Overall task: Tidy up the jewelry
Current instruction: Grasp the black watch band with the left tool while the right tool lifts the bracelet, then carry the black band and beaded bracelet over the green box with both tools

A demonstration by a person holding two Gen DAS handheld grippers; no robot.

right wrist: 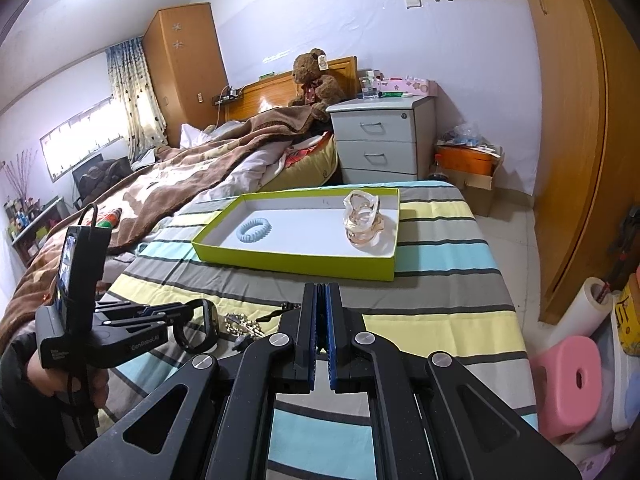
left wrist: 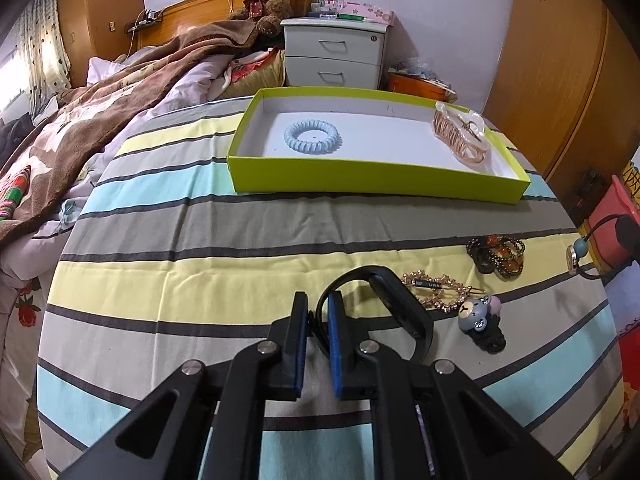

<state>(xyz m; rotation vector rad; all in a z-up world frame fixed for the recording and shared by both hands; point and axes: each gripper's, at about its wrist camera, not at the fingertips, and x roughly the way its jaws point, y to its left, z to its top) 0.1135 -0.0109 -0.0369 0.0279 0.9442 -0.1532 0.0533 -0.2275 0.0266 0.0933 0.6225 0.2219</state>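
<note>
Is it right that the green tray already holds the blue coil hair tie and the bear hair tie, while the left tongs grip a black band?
Not quite. Beside the blue coil hair tie in the green tray sits the clear claw clip, not the bear hair tie, which lies on the striped cloth. The left tongs grip the black band, per the left wrist view.

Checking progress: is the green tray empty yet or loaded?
Partly loaded. The green tray holds a blue coil hair tie and a clear claw clip; the rest of its floor is bare.
</note>
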